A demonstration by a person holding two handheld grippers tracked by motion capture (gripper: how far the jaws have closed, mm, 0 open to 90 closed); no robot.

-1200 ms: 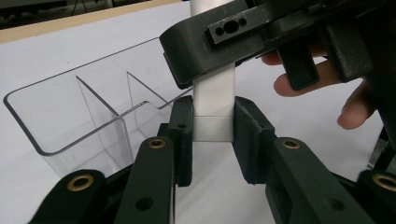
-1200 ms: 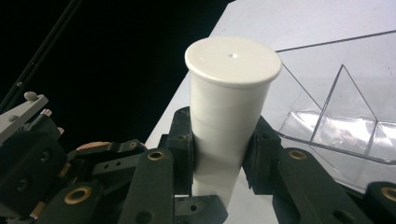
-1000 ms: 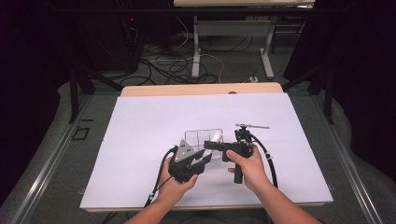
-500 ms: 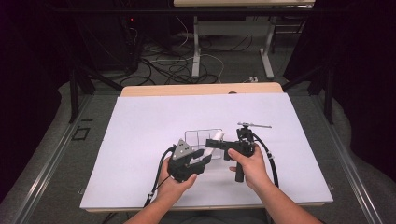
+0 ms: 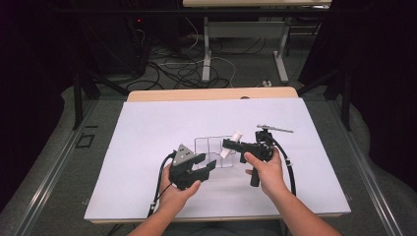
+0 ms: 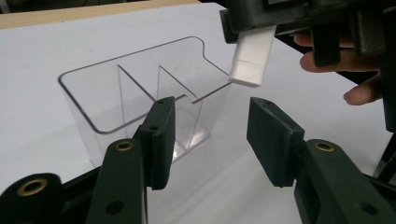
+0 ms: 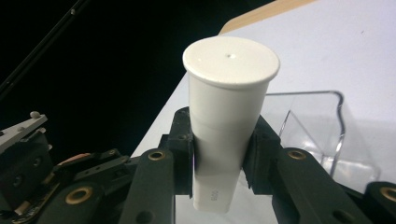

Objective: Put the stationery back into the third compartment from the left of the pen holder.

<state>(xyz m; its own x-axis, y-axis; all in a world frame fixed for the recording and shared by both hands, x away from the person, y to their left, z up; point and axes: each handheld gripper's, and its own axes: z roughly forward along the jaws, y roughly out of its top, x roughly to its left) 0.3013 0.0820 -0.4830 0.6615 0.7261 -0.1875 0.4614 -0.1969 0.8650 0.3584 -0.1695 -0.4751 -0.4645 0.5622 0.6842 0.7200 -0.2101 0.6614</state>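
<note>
— Holding the tube [image 7: 227, 135] in my right claw [image 5: 235, 145], clenched on its body, cap end sticking out past the jaws.

— Where is it against the box?

— Up in the air, just above the box [image 5: 212, 151], over its right end as the high view has it. From my left claw's camera the tube [image 6: 252, 58] hangs tilted, its flat end down beside the box's notched corner [image 6: 140, 88], not touching it as far as I can tell.

— And the box?

— Clear plastic, standing upright on the white sheet [image 5: 147, 132] that covers the desk [image 5: 211, 93]. Two thin walls split it into three slots; all look bare.

— Your left claw?

— Released. My left claw [image 6: 210, 135] has just been opening, with nothing between the pads. It sits low near the box's front wall, with its left pad [image 6: 159, 140] in front of that wall; whether it touches I cannot tell. In the high view it [image 5: 204, 164] lies just left of and below the box.

— Anything else on the desk?

— A small metal tool [image 5: 274, 129] lies on the sheet behind my right hand [image 5: 268, 169], well clear of the box.
</note>
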